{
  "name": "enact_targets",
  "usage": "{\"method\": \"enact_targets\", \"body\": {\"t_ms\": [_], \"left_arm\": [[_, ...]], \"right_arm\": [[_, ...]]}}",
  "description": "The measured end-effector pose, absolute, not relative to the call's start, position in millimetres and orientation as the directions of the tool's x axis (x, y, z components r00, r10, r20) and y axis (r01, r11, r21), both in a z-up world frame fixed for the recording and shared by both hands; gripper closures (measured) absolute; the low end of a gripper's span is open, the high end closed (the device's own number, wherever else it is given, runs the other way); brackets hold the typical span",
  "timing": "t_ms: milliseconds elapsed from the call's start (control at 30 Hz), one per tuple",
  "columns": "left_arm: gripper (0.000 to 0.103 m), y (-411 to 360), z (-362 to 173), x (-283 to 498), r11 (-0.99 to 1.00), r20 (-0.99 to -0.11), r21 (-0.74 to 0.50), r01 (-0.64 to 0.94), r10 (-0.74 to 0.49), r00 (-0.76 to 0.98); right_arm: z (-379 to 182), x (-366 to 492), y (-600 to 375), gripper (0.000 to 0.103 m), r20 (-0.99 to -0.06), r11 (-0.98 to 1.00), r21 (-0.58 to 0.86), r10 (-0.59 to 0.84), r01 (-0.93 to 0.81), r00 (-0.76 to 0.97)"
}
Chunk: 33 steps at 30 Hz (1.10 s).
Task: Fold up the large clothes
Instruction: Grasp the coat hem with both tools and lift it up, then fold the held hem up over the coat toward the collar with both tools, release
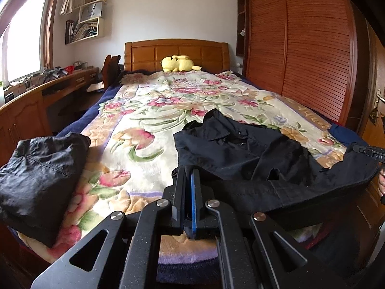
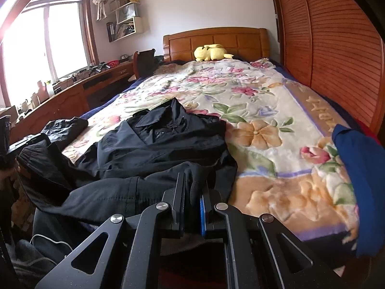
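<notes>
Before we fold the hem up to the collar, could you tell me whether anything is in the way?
Nothing visible is. The left gripper and right gripper are shut on the shirt at its hem; only shirt lies between it and the collar. The dark garment sits off left, the blue cloth off right.

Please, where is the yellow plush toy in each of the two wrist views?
Left wrist view: the yellow plush toy lies at upper centre, at the far end of the bed.
Right wrist view: the same toy lies at upper centre, slightly to the right.
Shared landmark: the wooden headboard directly behind it.
</notes>
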State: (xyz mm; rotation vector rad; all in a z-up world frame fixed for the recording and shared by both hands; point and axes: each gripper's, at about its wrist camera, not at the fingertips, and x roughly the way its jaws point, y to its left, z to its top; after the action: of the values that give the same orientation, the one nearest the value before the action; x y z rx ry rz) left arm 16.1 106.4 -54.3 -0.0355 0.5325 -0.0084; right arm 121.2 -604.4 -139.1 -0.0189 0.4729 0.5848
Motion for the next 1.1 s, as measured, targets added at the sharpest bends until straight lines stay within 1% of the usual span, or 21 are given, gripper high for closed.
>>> {"method": "enact_targets", "body": {"t_ms": [300, 400, 600, 767, 833, 933, 1100], "left_arm": [[0.099, 115.0, -70.6, 78.1, 0.999, -0.523, -0.024, -0.035, 0.017, 0.852], [0.099, 116.5, -74.6, 98.8, 0.999, -0.531, -0.011, -0.052, 0.038, 0.846], [0.099, 119.3, -82.2, 133.8, 0.998, -0.549, 0.01, -0.068, 0.062, 0.833], [0.099, 128.5, -82.1, 182.8, 0.998, -0.58, 0.019, -0.064, 0.063, 0.812], [0.099, 128.4, -83.7, 207.8, 0.997, -0.602, 0.055, -0.062, 0.083, 0.794], [0.099, 126.5, -84.9, 237.9, 0.993, -0.61, 0.097, -0.061, 0.108, 0.785], [0.099, 126.4, -81.9, 282.5, 0.987, -0.603, 0.144, -0.069, 0.142, 0.785]], "right_arm": [[-150.7, 187.7, -574.6, 0.094, -0.418, 0.836, 0.118, 0.531, -0.536, 0.737], [-152.6, 214.6, -563.0, 0.094, -0.427, 0.83, 0.122, 0.539, -0.545, 0.726], [-148.6, 260.5, -533.2, 0.094, -0.463, 0.838, 0.014, 0.489, -0.545, 0.739], [-143.5, 308.1, -506.4, 0.094, -0.497, 0.835, -0.065, 0.447, -0.546, 0.744], [-141.0, 328.6, -496.4, 0.094, -0.506, 0.836, -0.086, 0.432, -0.543, 0.746], [-137.1, 361.2, -478.0, 0.094, -0.517, 0.835, -0.116, 0.412, -0.538, 0.75], [-134.0, 404.0, -453.5, 0.094, -0.521, 0.834, -0.147, 0.392, -0.532, 0.758]]}}
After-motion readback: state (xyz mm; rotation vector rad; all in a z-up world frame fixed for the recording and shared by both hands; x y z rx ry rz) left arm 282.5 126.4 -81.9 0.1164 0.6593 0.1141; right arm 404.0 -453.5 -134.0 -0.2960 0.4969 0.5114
